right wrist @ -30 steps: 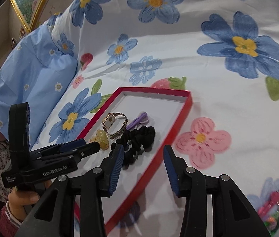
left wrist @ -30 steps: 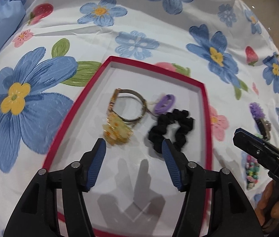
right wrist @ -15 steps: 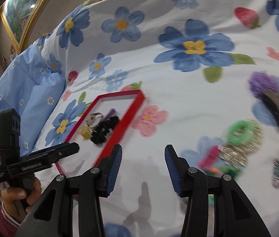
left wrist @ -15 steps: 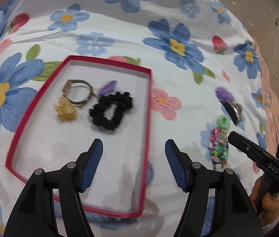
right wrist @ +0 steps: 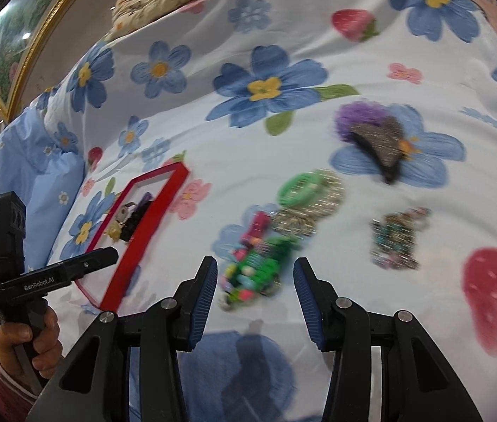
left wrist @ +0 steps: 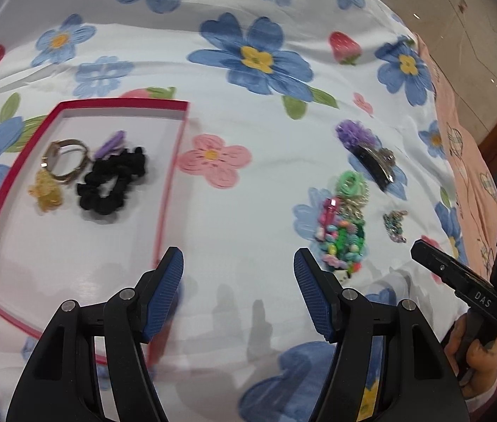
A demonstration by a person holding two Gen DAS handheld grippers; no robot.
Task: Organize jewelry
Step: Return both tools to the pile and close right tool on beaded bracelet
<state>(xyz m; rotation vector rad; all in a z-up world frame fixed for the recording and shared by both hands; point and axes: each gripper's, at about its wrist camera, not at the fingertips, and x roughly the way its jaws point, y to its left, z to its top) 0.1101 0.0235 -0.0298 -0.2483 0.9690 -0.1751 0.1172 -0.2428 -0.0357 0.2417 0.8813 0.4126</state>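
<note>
Loose jewelry pile [right wrist: 266, 246] blurred beyond telling pieces apart, lying on flowered bedspread [left wrist: 248, 112] right of red tray [left wrist: 174, 161], both claws, left gripper [left wrist: 238, 292] and right gripper [right wrist: 255, 292], released and empty, framed picture [right wrist: 19, 52] cut off at edge.

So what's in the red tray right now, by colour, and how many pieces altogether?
In the red tray:
Black: 1, the scrunchie
Purple: 1, a small hair piece
Yellow: 1, a hair clip
Gold: 1, a watch
Total: 4
</note>
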